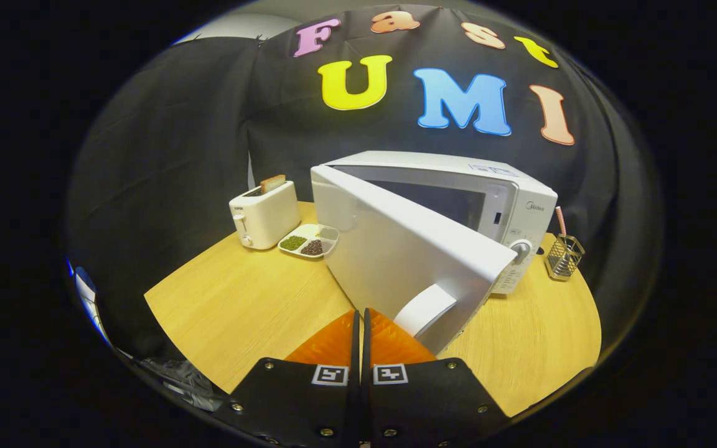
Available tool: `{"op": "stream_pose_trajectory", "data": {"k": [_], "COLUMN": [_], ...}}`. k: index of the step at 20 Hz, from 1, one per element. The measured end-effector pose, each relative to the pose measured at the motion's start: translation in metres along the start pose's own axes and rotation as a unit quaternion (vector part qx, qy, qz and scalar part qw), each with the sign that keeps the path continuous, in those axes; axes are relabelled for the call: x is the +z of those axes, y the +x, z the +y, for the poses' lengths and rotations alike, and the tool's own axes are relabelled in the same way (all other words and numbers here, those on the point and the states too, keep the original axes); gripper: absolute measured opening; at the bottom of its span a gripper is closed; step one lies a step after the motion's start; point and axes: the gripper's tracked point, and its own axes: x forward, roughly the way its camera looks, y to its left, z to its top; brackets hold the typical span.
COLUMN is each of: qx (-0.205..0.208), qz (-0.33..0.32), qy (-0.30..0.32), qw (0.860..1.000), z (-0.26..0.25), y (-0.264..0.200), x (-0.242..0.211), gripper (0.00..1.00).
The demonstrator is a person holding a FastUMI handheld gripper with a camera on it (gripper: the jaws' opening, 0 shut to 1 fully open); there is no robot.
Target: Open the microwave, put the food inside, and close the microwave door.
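We see the gripper (pixel 361 317) with its fingers pressed together on nothing, just before the handle (pixel 424 309) of the half-open microwave door (pixel 408 249), while the divided food tray (pixel 310 241) sits near the table's (pixel 240 305) back edge beside the toaster (pixel 265 214).

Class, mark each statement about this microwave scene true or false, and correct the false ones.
1. The microwave door is swung partly open. True.
2. The gripper holds its fingers wide apart. False: they are closed together with nothing between them.
3. A slice of toast stands in the toaster. True.
4. The divided dish of food is inside the microwave. False: it sits on the table between the toaster and the microwave.
5. A wire basket stands beside the microwave. True.
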Motion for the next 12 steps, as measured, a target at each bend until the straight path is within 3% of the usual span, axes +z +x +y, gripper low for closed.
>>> {"op": "stream_pose_trajectory", "data": {"k": [12], "qx": [-0.029], "qz": [-0.015], "qy": [0.039], "qw": [0.999], "z": [-0.064], "y": [0.031], "x": [0.029], "gripper": [0.01]}}
